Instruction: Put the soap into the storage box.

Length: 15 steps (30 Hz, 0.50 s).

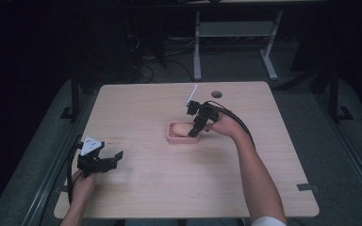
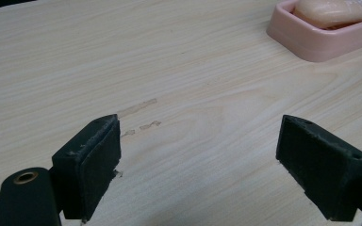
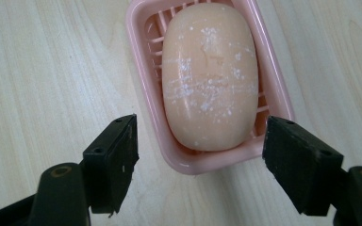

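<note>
At the table's (image 1: pixel 136 188) middle the pink soap dish (image 1: pixel 172 138) holds the soap (image 3: pixel 209 75) – your right gripper (image 3: pixel 200 160) hovers apart over its near rim, the left gripper (image 2: pixel 198 155) idles apart lower left – so next, I judge, you back off.

A soap dish (image 1: pixel 183 133) sits on the worktop (image 1: pixel 160 183), a little right of centre and toward the far half. A bar of soap (image 1: pixel 181 128) lies in the dish, lengthwise along it. The right gripper (image 1: pixel 194 132) hangs over the dish's right end, its jaws set either side of that end and apart from the soap. The left gripper (image 1: pixel 116 157) is near the worktop's near left corner, well apart from the dish, which lies to its far right; it seems to rest on the surface, though that is hard to tell. Some faint marks (image 2: pixel 139 115) lie on the worktop just ahead of its jaws. A round hole (image 1: pixel 216 94) is near the far edge, behind the dish.
</note>
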{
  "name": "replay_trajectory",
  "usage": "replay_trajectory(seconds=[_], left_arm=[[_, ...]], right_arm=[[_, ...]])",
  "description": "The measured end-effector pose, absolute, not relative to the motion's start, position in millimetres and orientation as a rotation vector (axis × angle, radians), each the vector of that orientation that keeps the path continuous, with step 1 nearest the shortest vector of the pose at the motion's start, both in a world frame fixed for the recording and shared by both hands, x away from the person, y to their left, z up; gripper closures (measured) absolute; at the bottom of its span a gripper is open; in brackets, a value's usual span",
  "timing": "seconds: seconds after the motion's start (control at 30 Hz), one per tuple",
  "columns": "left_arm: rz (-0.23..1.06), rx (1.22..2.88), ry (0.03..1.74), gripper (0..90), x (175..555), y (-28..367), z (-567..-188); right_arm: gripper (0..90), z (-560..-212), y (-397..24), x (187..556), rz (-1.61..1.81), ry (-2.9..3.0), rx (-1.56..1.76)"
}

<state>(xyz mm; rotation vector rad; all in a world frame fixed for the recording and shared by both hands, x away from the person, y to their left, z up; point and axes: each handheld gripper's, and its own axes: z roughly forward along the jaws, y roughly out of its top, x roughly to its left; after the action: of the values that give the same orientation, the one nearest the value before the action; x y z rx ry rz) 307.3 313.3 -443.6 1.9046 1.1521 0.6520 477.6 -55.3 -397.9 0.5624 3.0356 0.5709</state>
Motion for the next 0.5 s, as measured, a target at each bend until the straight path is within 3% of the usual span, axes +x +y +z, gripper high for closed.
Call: replay_trajectory(seconds=[0.5], left_arm=[[0.651,1.903,1.152,14.2,307.3,312.0,-444.2]], right_arm=[[26.4,-392.8,-72.2,466.2,0.600,3.018,0.588]])
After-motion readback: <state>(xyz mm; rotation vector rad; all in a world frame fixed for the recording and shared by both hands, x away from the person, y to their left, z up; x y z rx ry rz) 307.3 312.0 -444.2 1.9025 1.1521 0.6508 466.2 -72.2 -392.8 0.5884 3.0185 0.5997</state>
